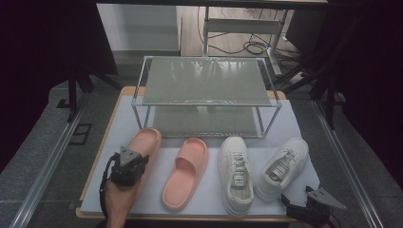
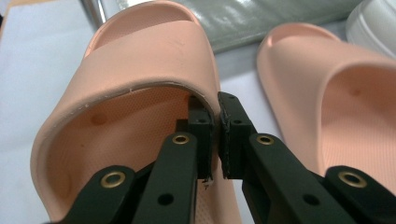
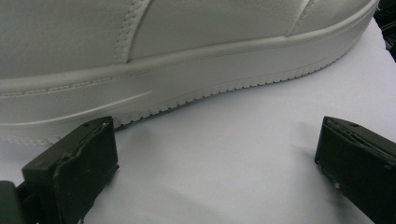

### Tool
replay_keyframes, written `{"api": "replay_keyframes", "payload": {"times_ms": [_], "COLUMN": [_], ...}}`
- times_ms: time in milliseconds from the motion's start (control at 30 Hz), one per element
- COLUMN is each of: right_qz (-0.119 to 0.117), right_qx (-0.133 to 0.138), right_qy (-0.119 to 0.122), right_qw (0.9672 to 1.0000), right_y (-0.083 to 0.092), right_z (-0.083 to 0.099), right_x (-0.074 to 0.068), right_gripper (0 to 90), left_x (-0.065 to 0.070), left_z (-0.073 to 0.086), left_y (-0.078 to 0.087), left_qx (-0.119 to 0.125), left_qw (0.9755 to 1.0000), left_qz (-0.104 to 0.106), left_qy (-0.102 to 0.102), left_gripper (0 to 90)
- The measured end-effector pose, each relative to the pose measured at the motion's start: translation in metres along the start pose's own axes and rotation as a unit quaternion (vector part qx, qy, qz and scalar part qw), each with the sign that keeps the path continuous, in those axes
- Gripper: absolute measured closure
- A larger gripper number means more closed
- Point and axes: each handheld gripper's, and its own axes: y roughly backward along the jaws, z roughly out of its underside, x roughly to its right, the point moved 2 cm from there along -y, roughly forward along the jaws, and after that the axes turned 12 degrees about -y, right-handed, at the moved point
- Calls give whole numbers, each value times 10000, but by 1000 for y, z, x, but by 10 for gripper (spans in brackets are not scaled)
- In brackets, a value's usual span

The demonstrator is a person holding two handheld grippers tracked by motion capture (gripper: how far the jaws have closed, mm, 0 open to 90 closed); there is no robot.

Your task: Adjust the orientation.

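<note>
Two pink slides lie side by side on the white mat [image 1: 119,128]. My left gripper [image 1: 130,161] [image 2: 215,135] is shut on the left slide [image 1: 145,145] [image 2: 140,60], with its jaws pinching the inner edge of the strap. The right slide [image 1: 185,173] [image 2: 336,93] lies free beside it. Two white sneakers stand to the right, one [image 1: 235,173] in the middle and one [image 1: 281,166] angled at the far right. My right gripper [image 1: 291,202] [image 3: 215,154] hovers low and open at the mat's front right, just off that far sneaker's sole [image 3: 187,79], with nothing between its jaws.
A two-tier metal rack with glass shelves [image 1: 204,80] stands at the back of the table, both shelves bare; its lower shelf [image 2: 280,18] lies just beyond the slides. The table's front edge [image 1: 199,217] runs close behind the shoes' heels. Dark floor and cables surround the table.
</note>
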Motion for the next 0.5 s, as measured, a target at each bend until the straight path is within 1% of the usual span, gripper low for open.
{"api": "replay_keyframes", "payload": {"times_ms": [67, 100, 167, 200, 233, 267, 333, 400, 500], "right_qz": [-1, 2, 2, 2, 2, 2, 4, 1, -1], "right_qx": [0, -7, -7, -6, -7, -7, 2, -1, -6], "right_qy": [0, 3, 5, 4, 2, 2, 10, 6, 5], "right_qw": [10000, 10000, 10000, 10000, 10000, 10000, 10000, 10000, 10000], "right_y": [0, 0, 0, 0, 0, 0, 0, 0, 0], "right_z": [0, 0, 0, 0, 0, 0, 0, 0, 0], "right_x": [0, 0, 0, 0, 0, 0, 0, 0, 0], "right_gripper": [0, 0, 0, 0, 0, 0, 0, 0, 0], "left_x": [0, 0, 0, 0, 0, 0, -1, 0, 1], "left_z": [-5, -5, -12, -12, -17, -17, -21, -27, -33], "left_y": [-5, -5, -14, -14, -20, -20, -26, -37, -50], "left_qx": [5, 5, 20, 20, 25, 25, 21, -6, -36], "left_qw": [10000, 10000, 10000, 10000, 10000, 10000, 9999, 9999, 9997], "left_qz": [4, 4, -3, -3, -19, -19, -29, -44, -74], "left_qy": [11, 11, 50, 50, 80, 80, 107, 157, 213], "left_gripper": [851, 850, 851, 850, 850, 850, 850, 849, 849]}}
